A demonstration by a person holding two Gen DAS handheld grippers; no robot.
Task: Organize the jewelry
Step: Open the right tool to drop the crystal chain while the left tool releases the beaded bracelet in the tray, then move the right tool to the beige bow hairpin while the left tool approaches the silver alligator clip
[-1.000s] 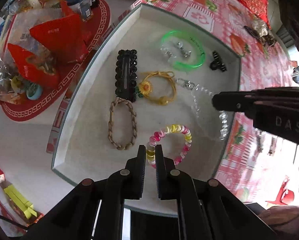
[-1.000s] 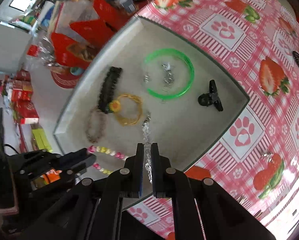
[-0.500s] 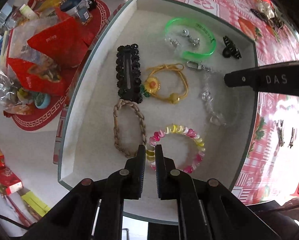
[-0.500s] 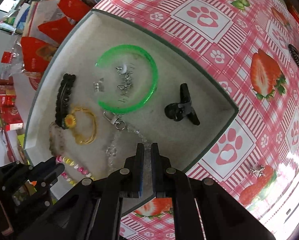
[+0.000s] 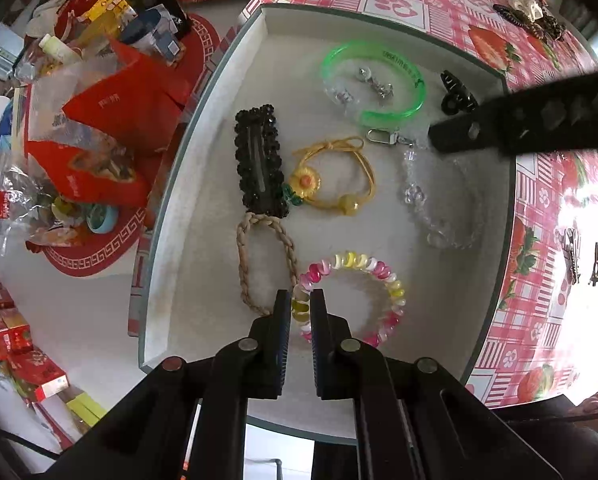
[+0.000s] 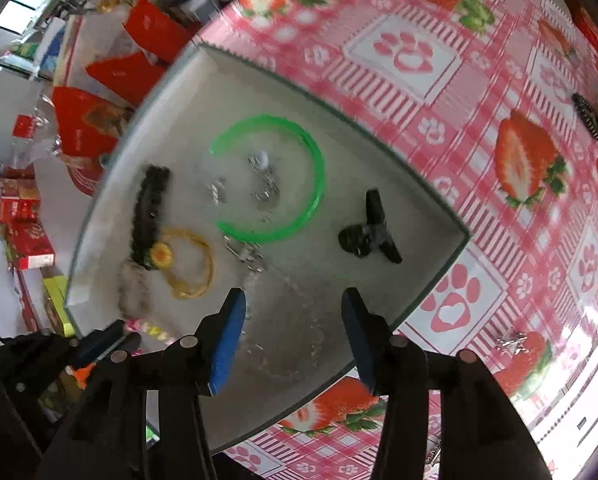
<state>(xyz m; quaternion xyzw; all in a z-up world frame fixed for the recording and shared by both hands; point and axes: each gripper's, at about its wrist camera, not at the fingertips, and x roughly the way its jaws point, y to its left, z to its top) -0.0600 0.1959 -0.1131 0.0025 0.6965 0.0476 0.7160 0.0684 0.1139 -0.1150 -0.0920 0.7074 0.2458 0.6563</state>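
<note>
A grey tray (image 5: 187, 184) holds several pieces of jewelry. My left gripper (image 5: 300, 312) is shut on a pink, yellow and white bead bracelet (image 5: 383, 276) that lies on the tray floor. My right gripper (image 6: 293, 312) is open above a clear bead chain (image 5: 419, 196), which lies loose on the tray with its silver clasp (image 6: 245, 254) near a green bangle (image 5: 399, 112). The right gripper also shows from the side in the left wrist view (image 5: 435, 140). The green bangle (image 6: 315, 184) rings some small silver pieces (image 6: 263, 184).
On the tray lie a black hair clip (image 5: 259, 164), a yellow flower cord (image 5: 339, 184), a braided tan loop (image 5: 247, 264) and a black claw clip (image 6: 369, 232). Red packets (image 5: 111, 120) clutter the left. More hair pieces (image 5: 539, 20) lie on the strawberry tablecloth (image 6: 479, 100).
My right gripper has opened and let go of the clear bead chain, which now rests on the tray. My left gripper stays shut on the bead bracelet.
</note>
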